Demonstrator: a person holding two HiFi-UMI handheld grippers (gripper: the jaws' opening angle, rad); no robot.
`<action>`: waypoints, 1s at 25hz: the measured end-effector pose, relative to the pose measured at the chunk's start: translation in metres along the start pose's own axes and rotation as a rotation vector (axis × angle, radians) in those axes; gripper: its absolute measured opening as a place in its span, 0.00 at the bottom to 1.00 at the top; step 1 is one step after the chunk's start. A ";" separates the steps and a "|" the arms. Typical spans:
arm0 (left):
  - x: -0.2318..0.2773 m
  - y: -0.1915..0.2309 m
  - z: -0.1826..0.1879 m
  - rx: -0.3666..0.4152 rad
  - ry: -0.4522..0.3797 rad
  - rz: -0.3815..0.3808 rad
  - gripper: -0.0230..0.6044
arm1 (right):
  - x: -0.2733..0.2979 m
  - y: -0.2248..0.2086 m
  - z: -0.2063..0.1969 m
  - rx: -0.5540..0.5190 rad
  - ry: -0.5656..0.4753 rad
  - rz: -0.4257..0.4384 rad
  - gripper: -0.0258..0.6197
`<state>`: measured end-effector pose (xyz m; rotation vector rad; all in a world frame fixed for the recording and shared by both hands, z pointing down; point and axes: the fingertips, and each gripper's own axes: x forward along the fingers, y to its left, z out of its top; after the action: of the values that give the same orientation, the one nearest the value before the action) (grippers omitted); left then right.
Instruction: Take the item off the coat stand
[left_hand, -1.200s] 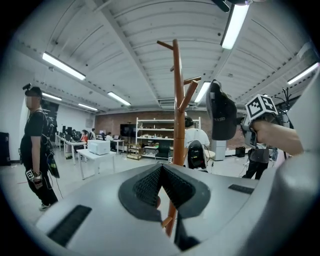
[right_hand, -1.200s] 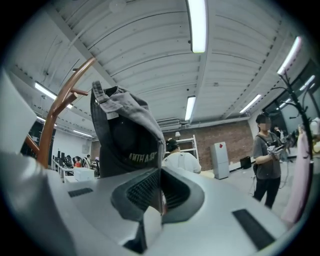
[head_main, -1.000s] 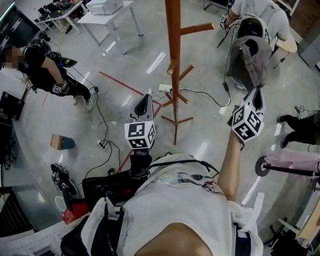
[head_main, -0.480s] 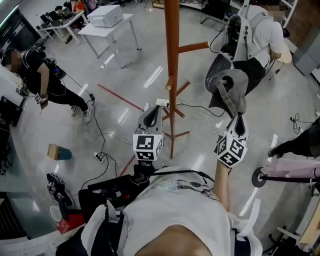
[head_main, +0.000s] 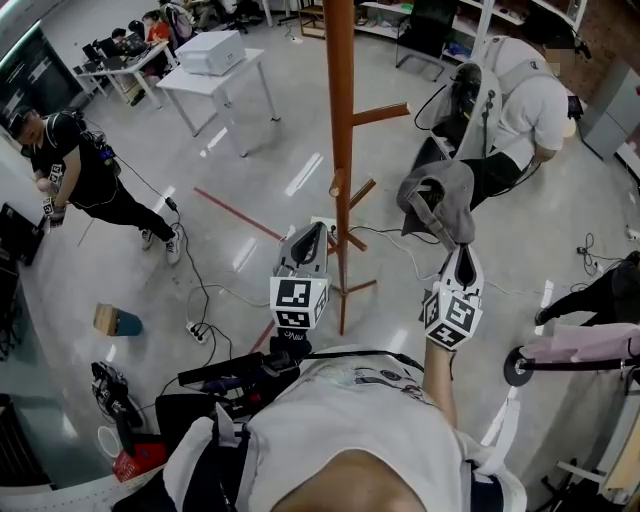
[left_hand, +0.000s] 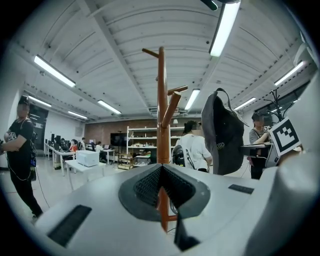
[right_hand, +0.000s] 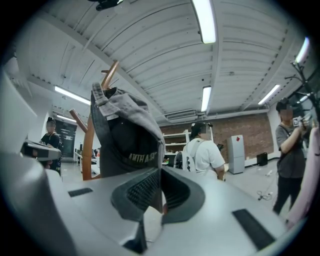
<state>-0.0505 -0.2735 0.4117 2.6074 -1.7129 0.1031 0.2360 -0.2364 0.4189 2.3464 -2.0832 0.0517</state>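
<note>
Down and leftward from a second ago, my right claw (head_main: 463, 258) now sits right of centre in the head view. Its jaws are pinched tight on the grey fabric baseball cap (head_main: 437, 203), held clear of the pegs, just right of the brown wooden coat stand (head_main: 341, 150). My left claw (head_main: 310, 238) is closed on nothing, beside the pole.

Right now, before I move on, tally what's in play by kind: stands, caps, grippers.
stand: 1
cap: 1
grippers: 2 (left gripper, right gripper)
total: 4
</note>
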 end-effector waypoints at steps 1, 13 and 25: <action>0.000 0.000 0.000 0.000 0.000 -0.001 0.04 | -0.001 0.000 0.000 -0.001 -0.002 0.000 0.07; 0.002 -0.004 -0.001 0.011 0.005 -0.016 0.04 | -0.004 0.003 -0.010 -0.004 0.005 0.011 0.07; 0.001 -0.004 -0.002 0.003 0.010 -0.015 0.04 | -0.004 0.002 -0.009 0.001 0.005 0.012 0.07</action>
<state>-0.0466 -0.2733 0.4136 2.6167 -1.6910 0.1189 0.2332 -0.2329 0.4276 2.3318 -2.0957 0.0579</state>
